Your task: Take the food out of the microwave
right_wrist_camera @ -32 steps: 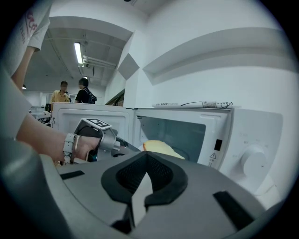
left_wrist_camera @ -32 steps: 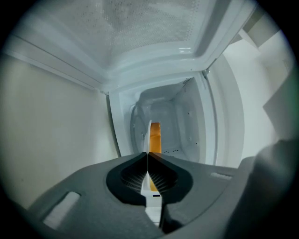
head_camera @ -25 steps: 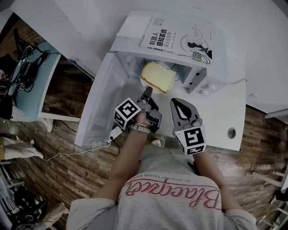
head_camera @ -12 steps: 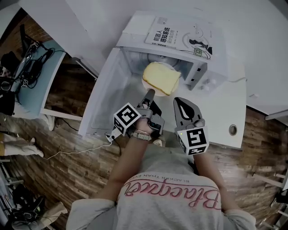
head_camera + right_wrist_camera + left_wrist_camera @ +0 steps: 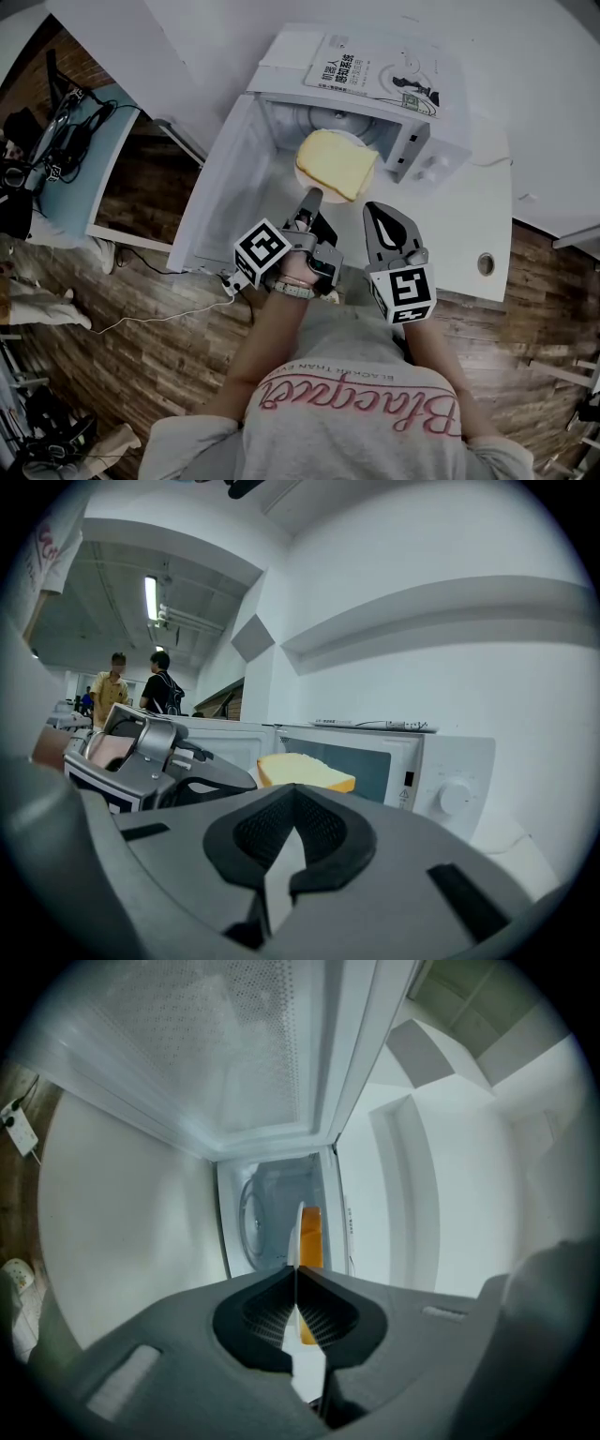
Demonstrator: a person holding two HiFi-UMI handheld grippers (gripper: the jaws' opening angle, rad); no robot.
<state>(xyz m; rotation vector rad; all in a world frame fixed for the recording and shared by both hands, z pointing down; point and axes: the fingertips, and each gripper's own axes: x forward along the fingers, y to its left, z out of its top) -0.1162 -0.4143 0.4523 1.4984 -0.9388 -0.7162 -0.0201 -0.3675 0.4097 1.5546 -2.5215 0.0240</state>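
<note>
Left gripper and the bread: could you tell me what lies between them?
The white plate, its rim clamped in the fingers; left gripper view shows it.

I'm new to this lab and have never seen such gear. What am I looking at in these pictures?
A person holds a two-jaw gripper in each hand. The head view looks down from their head; the other two views look along each gripper's jaws. A white microwave, door open, book on top, stands on a white table. The left gripper is shut on the edge of a plate carrying a slice of bread, at the oven's opening. The right gripper is shut and empty.
</note>
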